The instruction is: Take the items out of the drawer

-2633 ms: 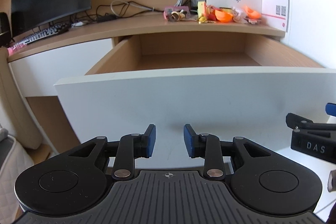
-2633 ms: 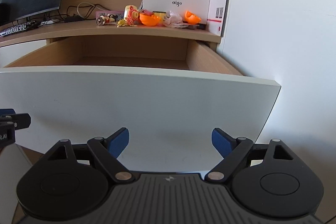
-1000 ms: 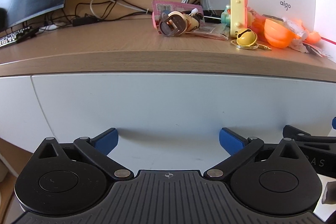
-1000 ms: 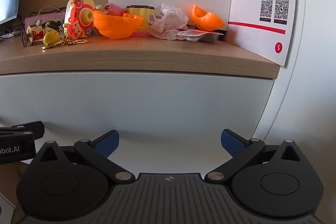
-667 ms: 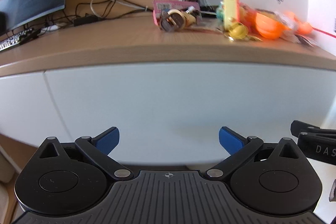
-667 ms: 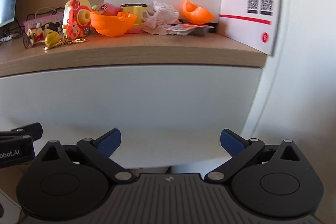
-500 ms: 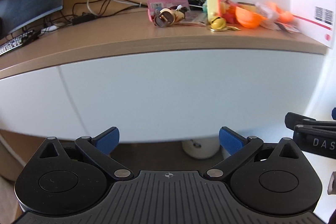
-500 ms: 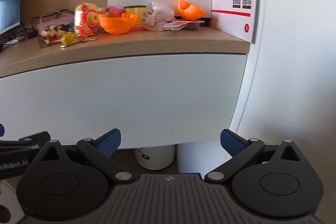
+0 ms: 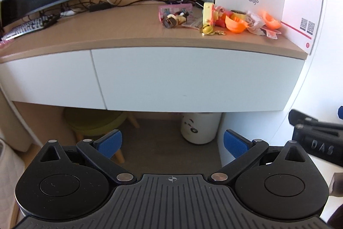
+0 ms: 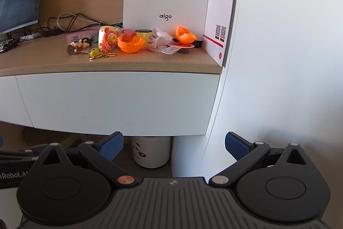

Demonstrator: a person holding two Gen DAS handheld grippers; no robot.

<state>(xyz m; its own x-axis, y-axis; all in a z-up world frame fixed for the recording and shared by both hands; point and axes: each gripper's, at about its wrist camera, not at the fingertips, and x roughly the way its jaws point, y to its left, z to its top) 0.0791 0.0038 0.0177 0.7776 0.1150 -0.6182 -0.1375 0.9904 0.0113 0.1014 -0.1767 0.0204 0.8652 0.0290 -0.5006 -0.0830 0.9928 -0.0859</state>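
Left wrist view: the left gripper (image 9: 172,141) hangs back from the desk with its blue-padded fingers spread wide and nothing between them, and the right gripper (image 10: 174,143) is likewise spread and empty. The white drawer (image 9: 193,78) sits flush under the wooden desktop (image 9: 107,35), shut, so nothing can be reached inside it now. The small items lie in a cluster on the desktop's far right: an orange capsule half (image 9: 235,24), a second orange half (image 9: 271,21) just beside the wall, a yellow bell keychain (image 9: 206,29), a yellow-and-pink toy camera (image 10: 107,39) standing upright, crumpled white wrapping (image 10: 159,40) and a pink card pack (image 9: 174,10). Gathered on top like this, they suggest the emptying is done and both tools are held clear, near the floor, because no grasp is due. A white box behind the cluster reads "aigo" (image 10: 165,16); a white card (image 10: 223,12) leaning on the wall carries QR codes and red print too small to read. The other tool at the frame edge shows "DAS" (image 9: 321,146). A white bin (image 9: 200,128) stands below.
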